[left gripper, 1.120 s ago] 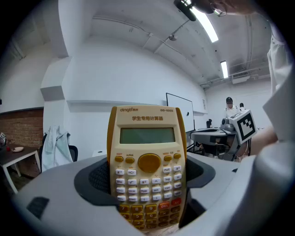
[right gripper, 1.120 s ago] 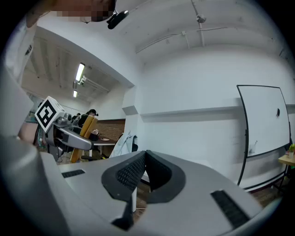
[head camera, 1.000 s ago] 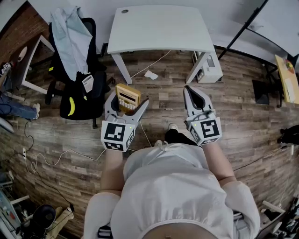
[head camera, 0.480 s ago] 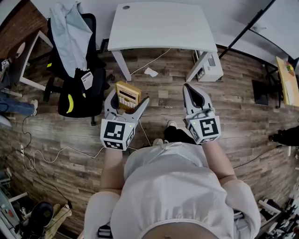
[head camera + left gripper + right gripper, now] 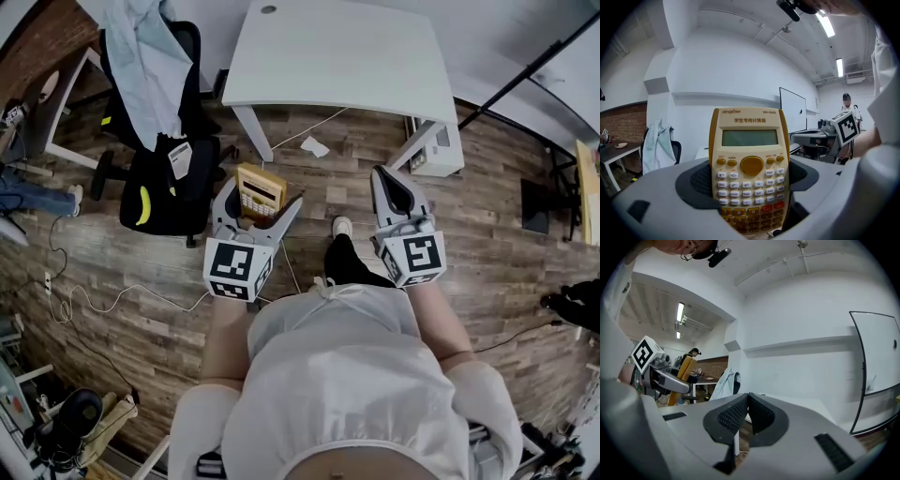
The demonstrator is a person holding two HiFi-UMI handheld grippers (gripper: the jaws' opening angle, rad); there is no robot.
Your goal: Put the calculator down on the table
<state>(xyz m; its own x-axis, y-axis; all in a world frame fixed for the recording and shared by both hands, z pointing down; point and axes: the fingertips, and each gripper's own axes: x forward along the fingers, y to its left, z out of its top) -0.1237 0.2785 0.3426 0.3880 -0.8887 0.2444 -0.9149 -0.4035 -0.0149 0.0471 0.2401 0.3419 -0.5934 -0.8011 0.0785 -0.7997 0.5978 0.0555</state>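
Note:
A yellow calculator (image 5: 260,192) with a cream key face (image 5: 750,173) stands upright between the jaws of my left gripper (image 5: 259,209), which is shut on its lower part. It hangs over the wooden floor, short of the white table (image 5: 342,56) ahead. My right gripper (image 5: 397,192) is level with it on the right, jaws pressed together with nothing between them (image 5: 746,401). In the right gripper view the left gripper and the calculator's edge (image 5: 676,375) show at the left.
A black office chair (image 5: 164,141) draped with a pale blue garment stands left of the table. A paper scrap (image 5: 315,147) and a white cable lie on the floor under the table. A white box (image 5: 439,145) sits by the table's right leg.
The table and chair have shifted slightly down and right in the head view as the person steps toward them. Both grippers keep their pose; the calculator stays held.

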